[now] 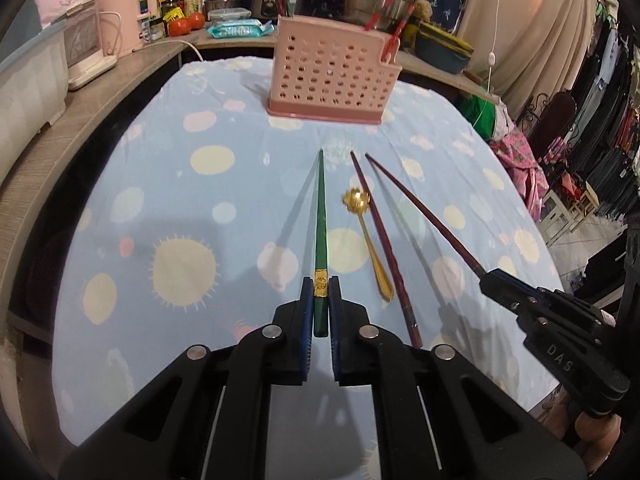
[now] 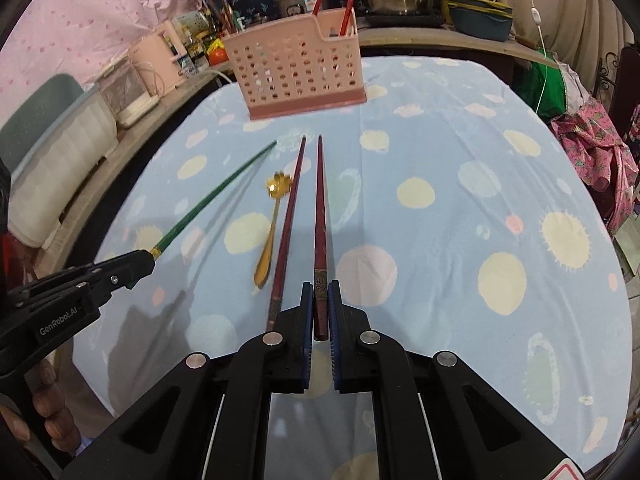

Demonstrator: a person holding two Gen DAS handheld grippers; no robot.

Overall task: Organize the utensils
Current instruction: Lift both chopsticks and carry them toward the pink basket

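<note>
Left gripper point(image 1: 320, 308): jaws clamped on tapered green chopstick point(image 1: 321, 216), gold band.
Right gripper point(image 2: 320, 308): jaws clamped on dark red chopstick point(image 2: 320, 216).
Desk: gold spoon point(image 2: 269, 236), second red chopstick point(image 2: 289, 220) lying between them.
Holder point(image 1: 334, 76): pink perforated plastic, upright beyond.
Writing: "GenRobot.AI", "DAS".

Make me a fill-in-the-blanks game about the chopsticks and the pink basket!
The left tongs hold a ___ chopstick.
The right tongs hold a dark ___ chopstick.
The small spoon lying on the cloth is ___ coloured.
The pink basket has ___ all over its walls.

Missing words: green; red; gold; holes
</note>
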